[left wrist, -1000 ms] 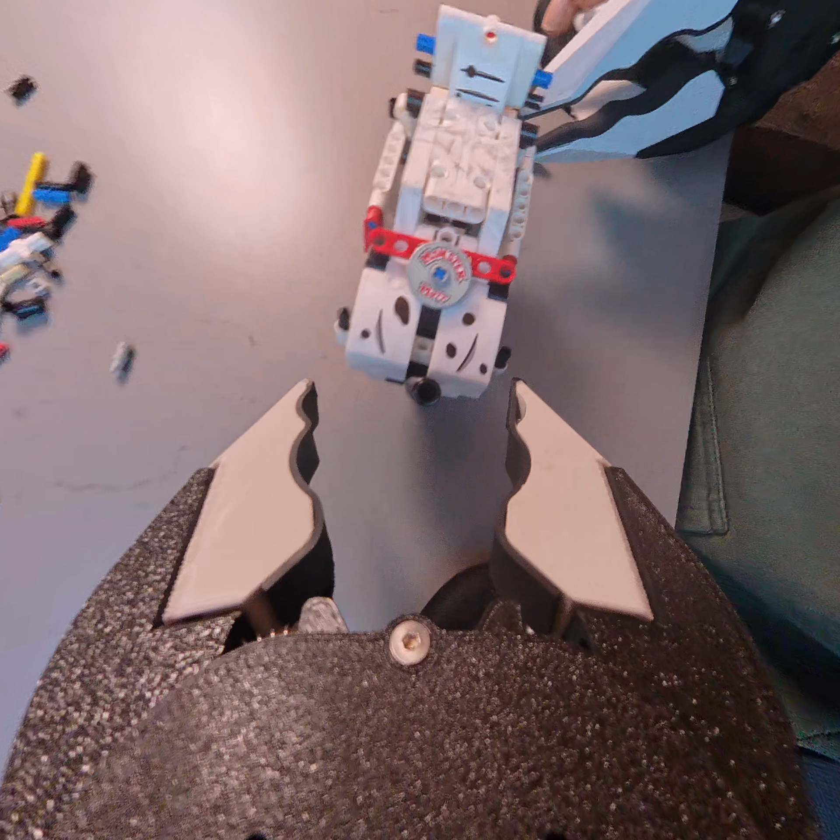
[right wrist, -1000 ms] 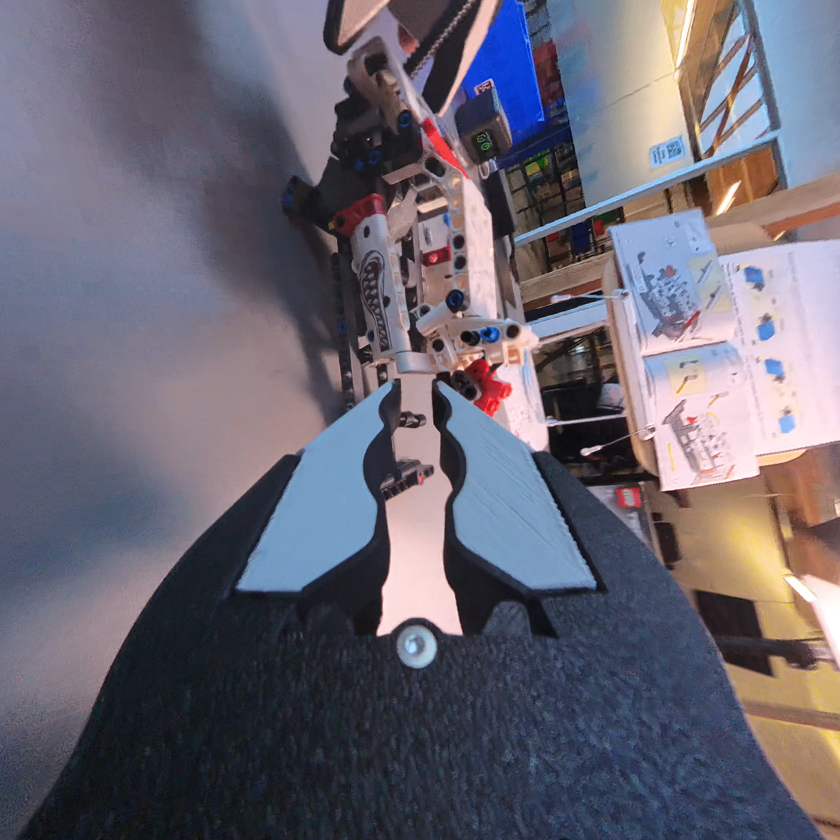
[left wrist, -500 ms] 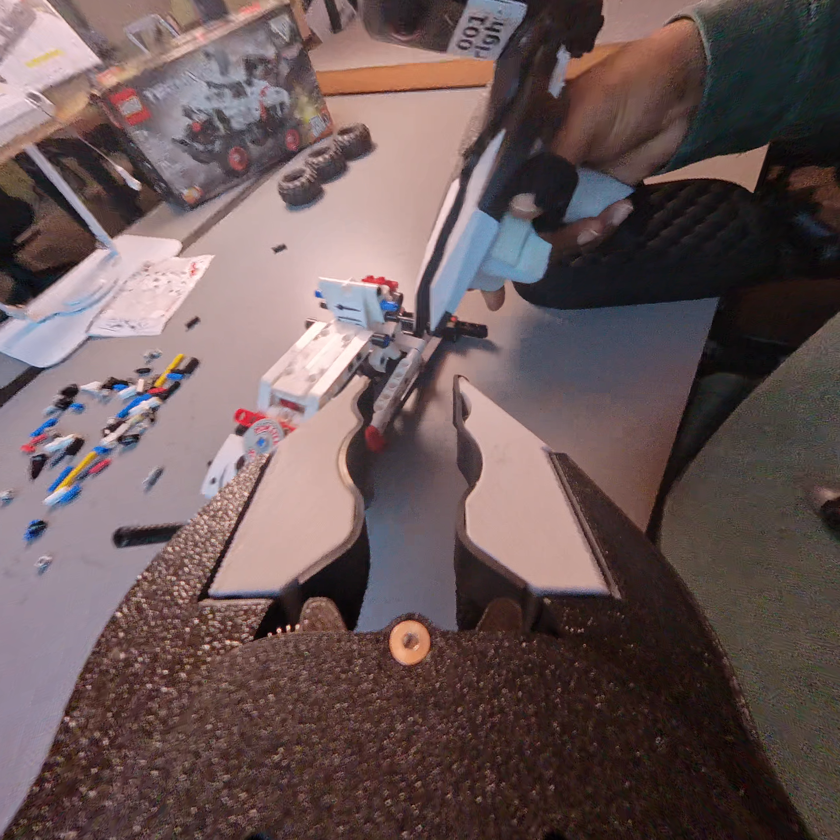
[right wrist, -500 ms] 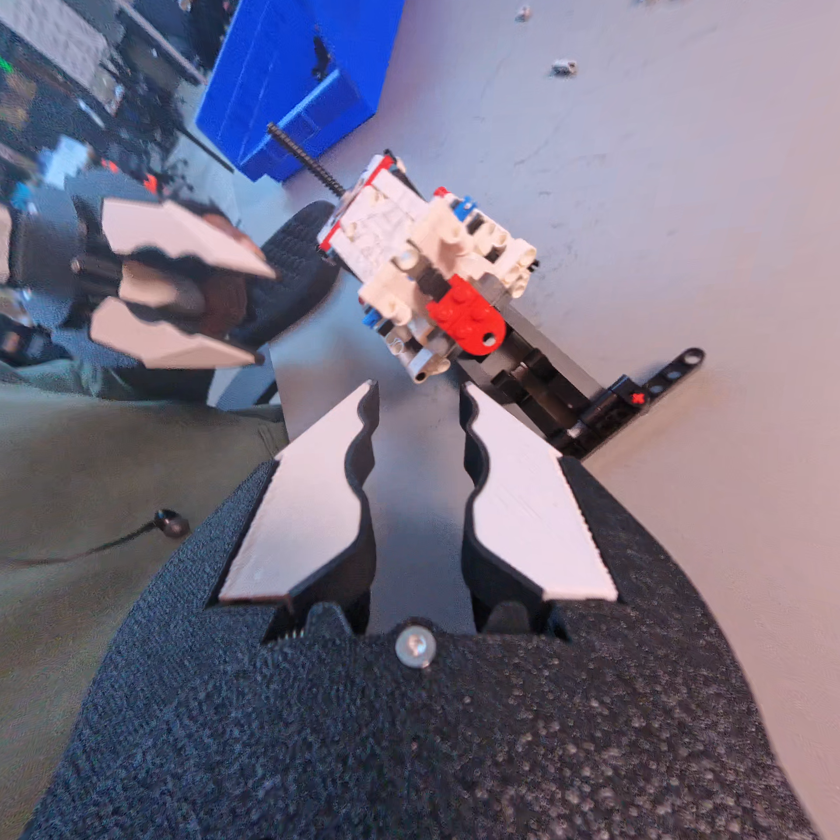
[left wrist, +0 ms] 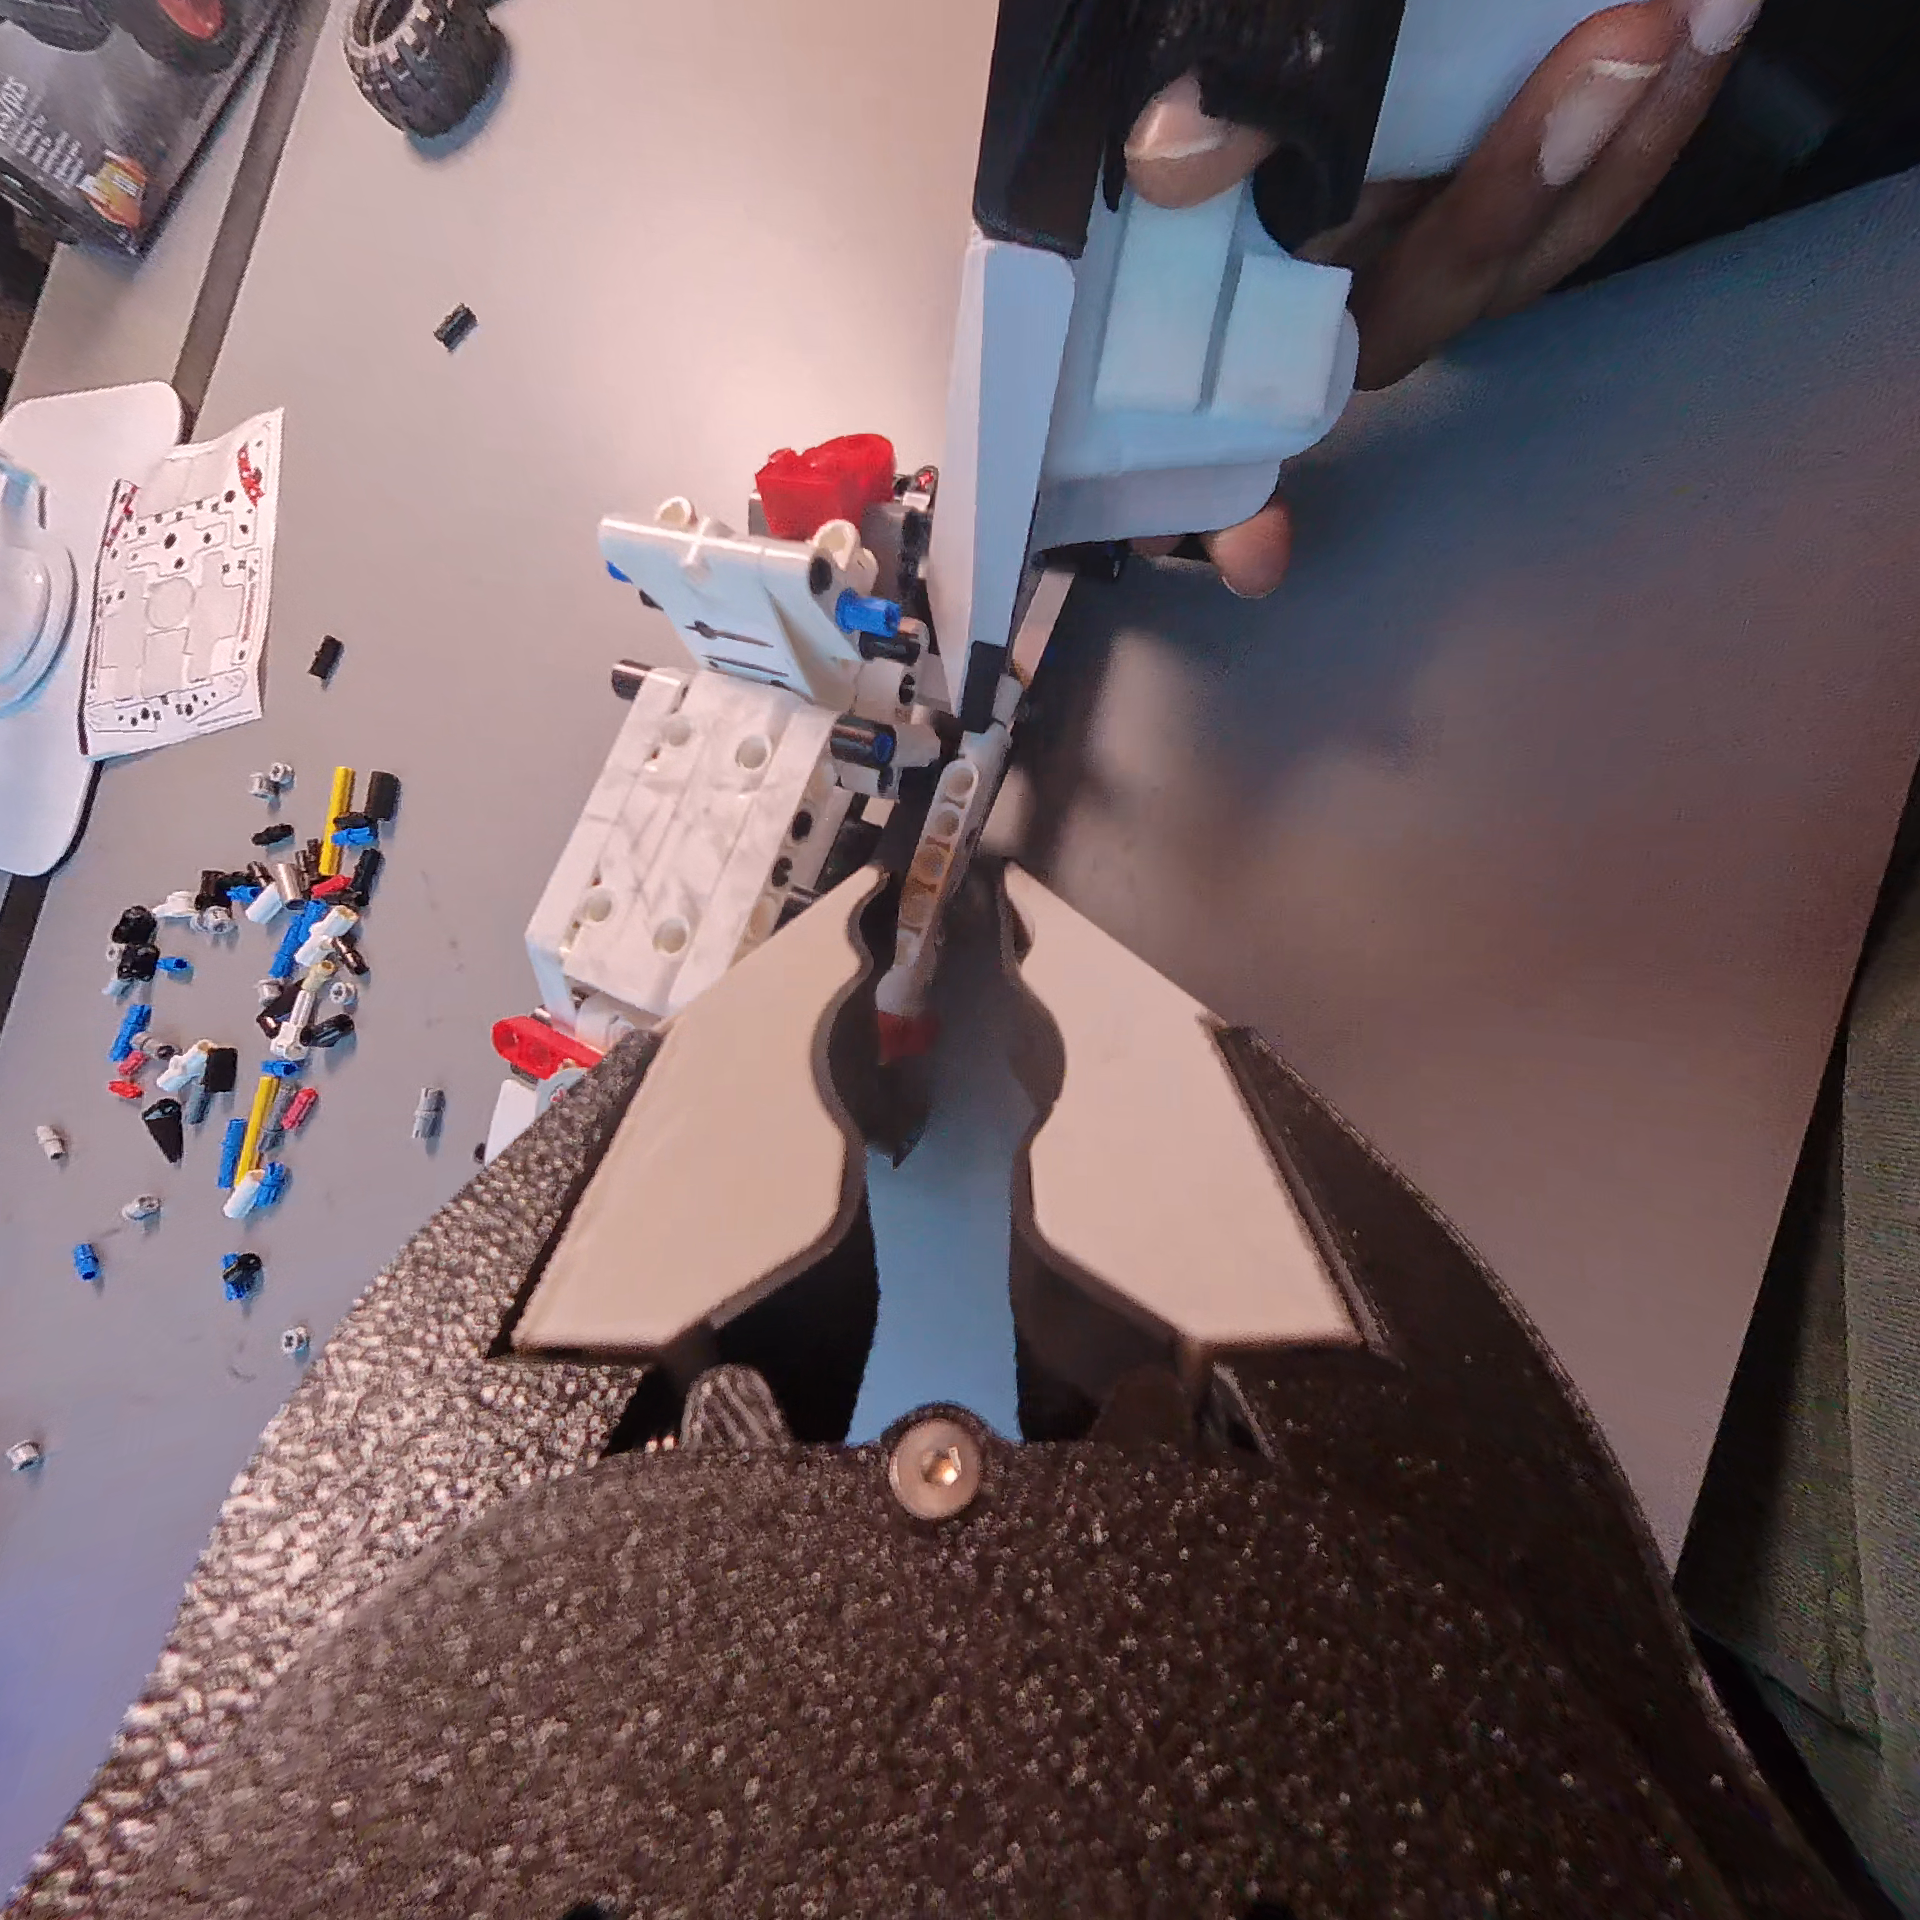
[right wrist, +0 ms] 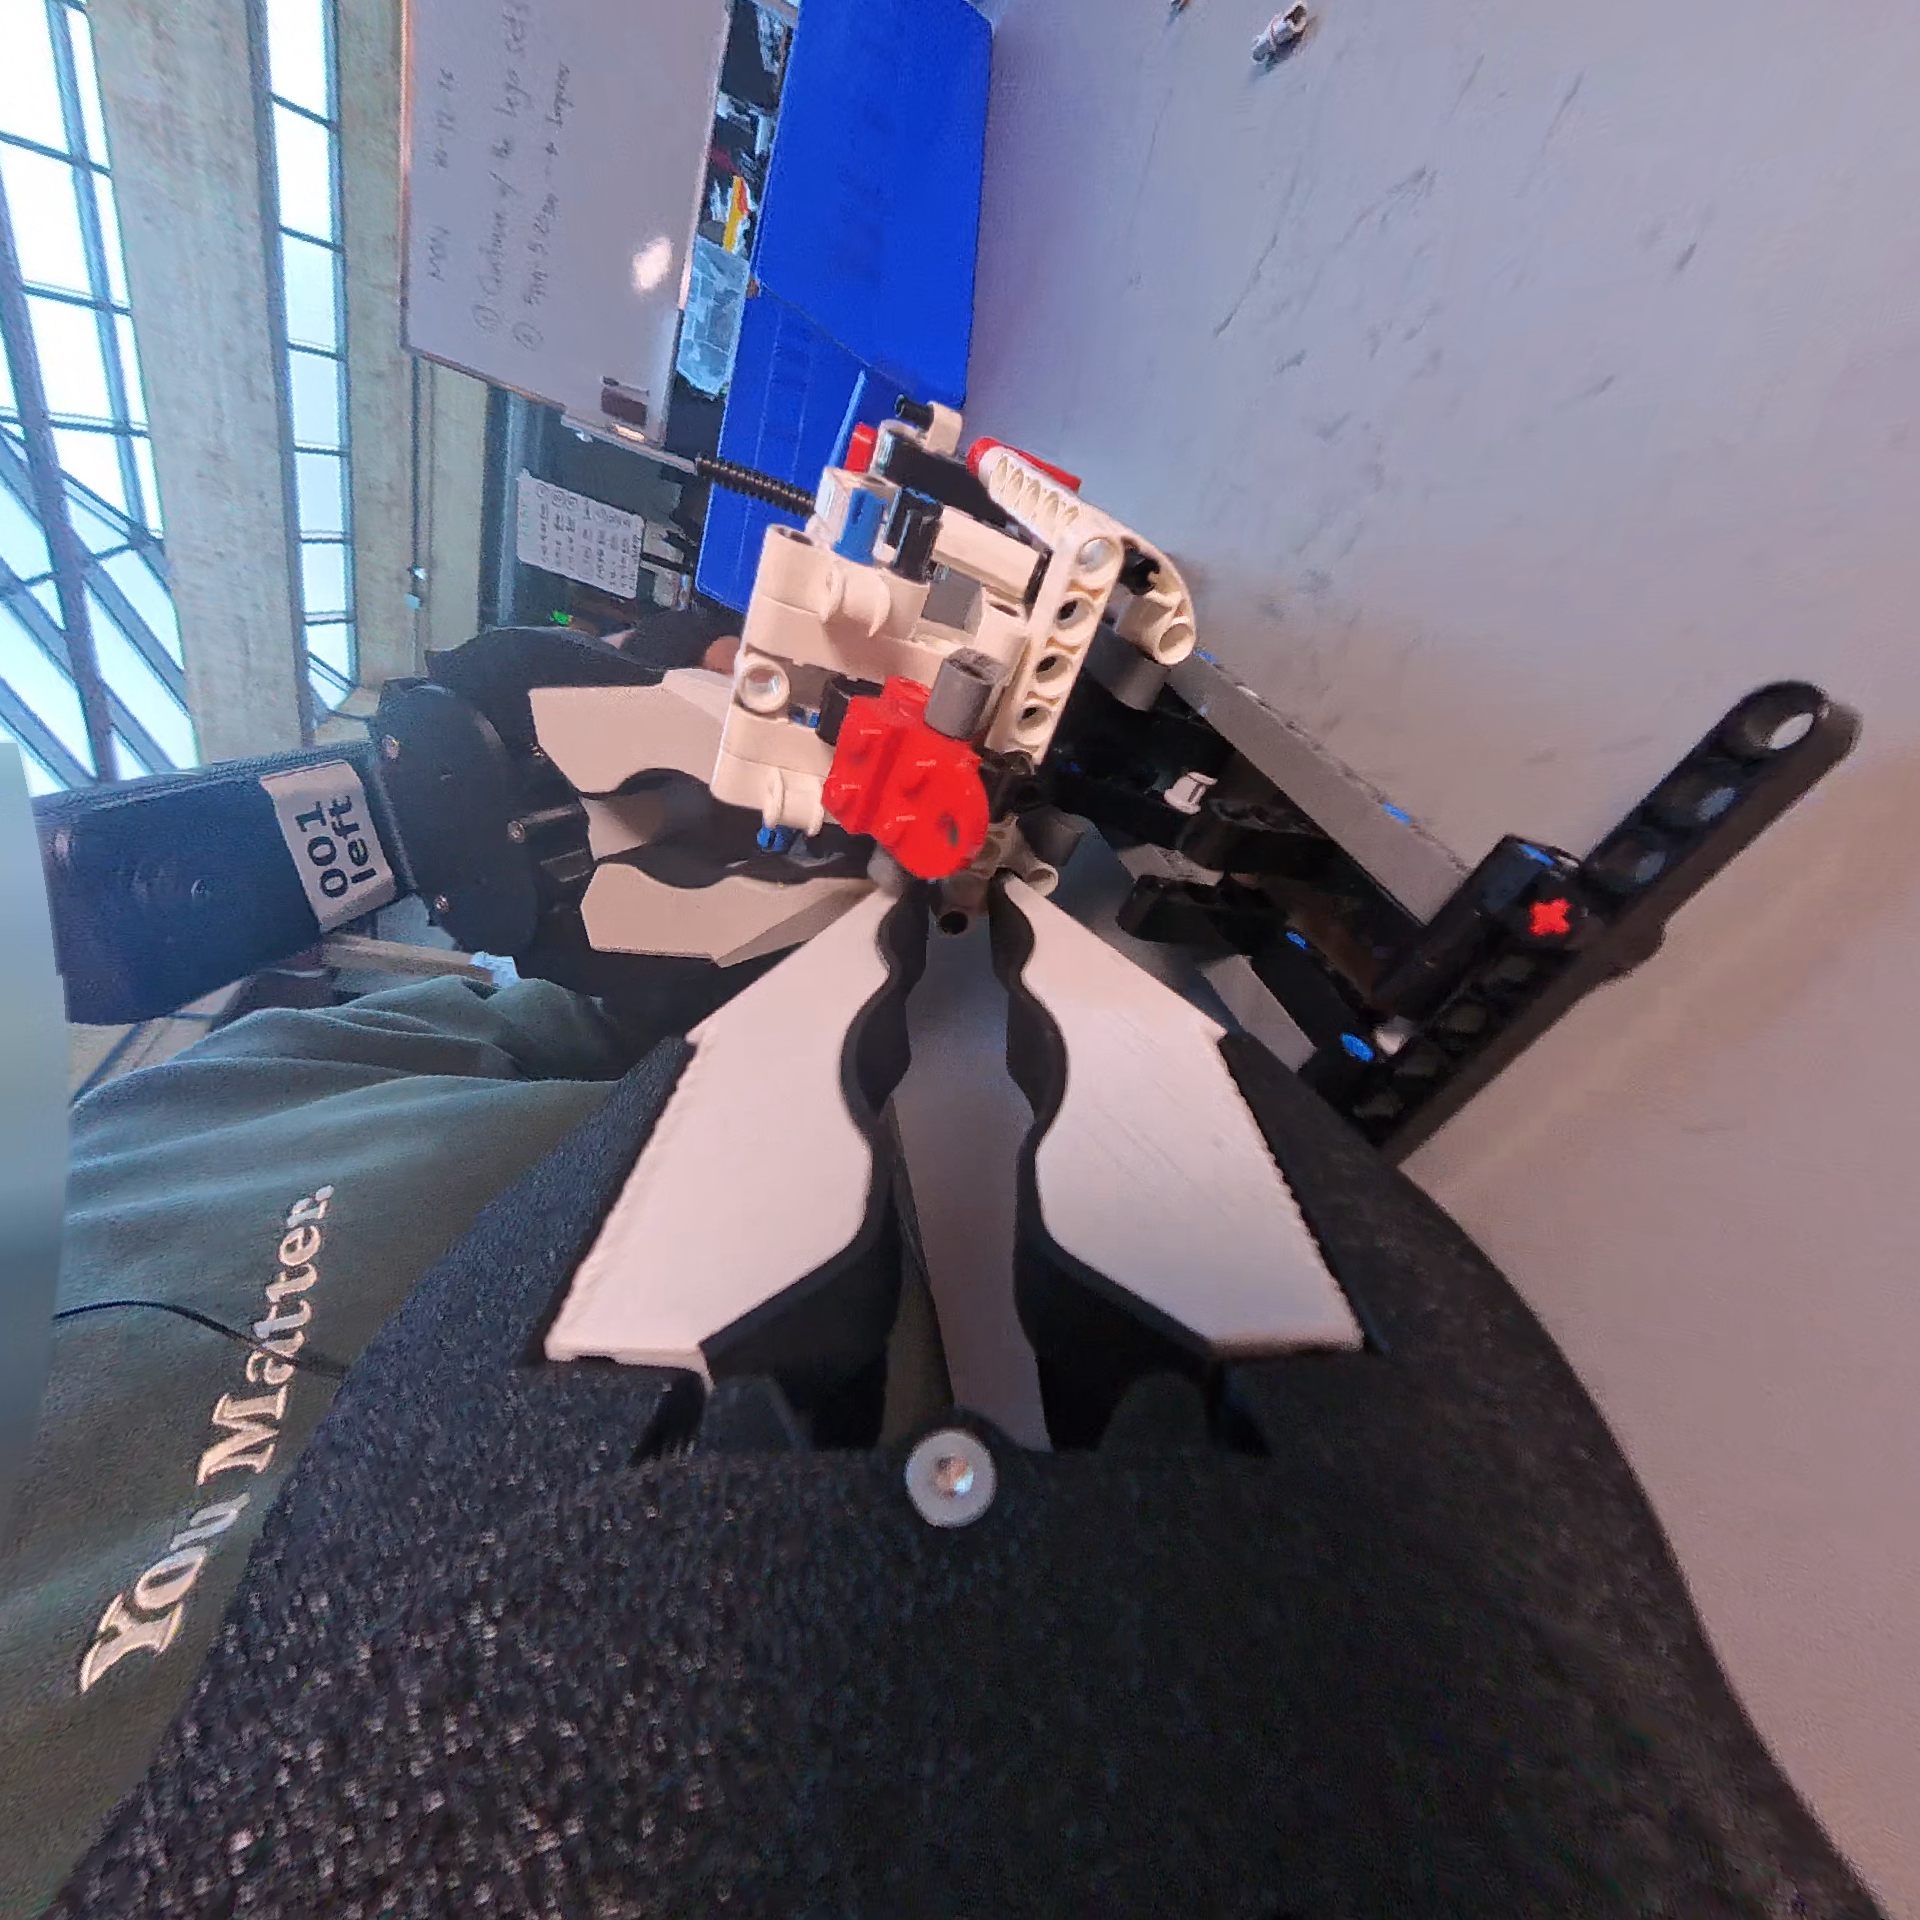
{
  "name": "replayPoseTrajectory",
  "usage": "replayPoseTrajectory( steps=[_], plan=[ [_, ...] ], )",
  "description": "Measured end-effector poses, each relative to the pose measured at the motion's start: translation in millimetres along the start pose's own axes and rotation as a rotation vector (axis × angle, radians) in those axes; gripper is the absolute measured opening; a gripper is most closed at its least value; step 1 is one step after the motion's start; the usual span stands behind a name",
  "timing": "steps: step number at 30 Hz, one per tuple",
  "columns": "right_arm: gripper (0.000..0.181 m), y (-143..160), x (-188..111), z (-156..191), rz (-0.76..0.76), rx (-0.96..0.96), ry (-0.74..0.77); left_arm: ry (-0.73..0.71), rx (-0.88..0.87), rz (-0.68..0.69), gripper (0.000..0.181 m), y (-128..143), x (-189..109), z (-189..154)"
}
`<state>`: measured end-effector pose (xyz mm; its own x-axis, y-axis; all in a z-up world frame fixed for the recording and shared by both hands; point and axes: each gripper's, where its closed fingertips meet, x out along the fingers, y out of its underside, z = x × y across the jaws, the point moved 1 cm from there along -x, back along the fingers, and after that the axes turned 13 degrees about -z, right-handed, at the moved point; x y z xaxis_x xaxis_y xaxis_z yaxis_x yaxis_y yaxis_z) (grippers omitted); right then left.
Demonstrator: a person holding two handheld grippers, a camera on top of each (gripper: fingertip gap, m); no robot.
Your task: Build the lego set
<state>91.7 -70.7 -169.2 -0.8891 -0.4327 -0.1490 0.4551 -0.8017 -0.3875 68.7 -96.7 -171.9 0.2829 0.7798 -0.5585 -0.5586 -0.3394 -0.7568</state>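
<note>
Tools [left wrist: 940, 894] — both at model [left wrist: 686, 831]

On the grey table [left wrist: 1455, 831] nothing unrelated lies loose. In the right wrist view a whiteboard [right wrist: 540, 208] stands at about eleven o'clock, tall windows [right wrist: 156, 312] at ten o'clock, and a blue bin [right wrist: 852, 270] at twelve o'clock. A person's green sweatshirt [right wrist: 312, 1143] fills eight o'clock, with pale lettering.

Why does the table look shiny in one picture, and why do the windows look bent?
Left wrist view: light glares pale pink off the smooth grey table, with a dark shadow beside the white lego model. Right wrist view: the wide lens curves the tall windows, and the picture is tipped sideways.
</note>
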Motion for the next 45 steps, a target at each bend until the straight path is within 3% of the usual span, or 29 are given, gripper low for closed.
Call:
replayPoseTrajectory(
  steps=[6,11,15,33,36,39,45],
  plan=[
    [0.010,3,5,3,0.030,0.042,-0.029,0.027,0.054,0.017,0.014,-8,2,-3],
    [0.010,3,9,3,0.051,0.055,-0.050,0.029,0.120,0.119,0.020,8,3,-1],
    [0.010,1,11,0,0.040,0.059,-0.041,0.016,0.178,0.153,0.011,9,7,4],
    [0.007,5,9,1,0.067,0.094,-0.088,0.136,0.137,0.216,0.008,9,1,-2],
    [0.006,-1,2,-5,0.040,0.129,-0.071,0.127,0.135,0.293,0.008,24,-7,11],
    [0.007,13,10,7,0.099,-0.002,-0.092,0.142,0.125,0.286,0.008,16,-9,15],
    [0.006,4,9,6,0.065,0.076,-0.107,0.180,0.143,0.307,0.009,15,-7,16]
  ],
)
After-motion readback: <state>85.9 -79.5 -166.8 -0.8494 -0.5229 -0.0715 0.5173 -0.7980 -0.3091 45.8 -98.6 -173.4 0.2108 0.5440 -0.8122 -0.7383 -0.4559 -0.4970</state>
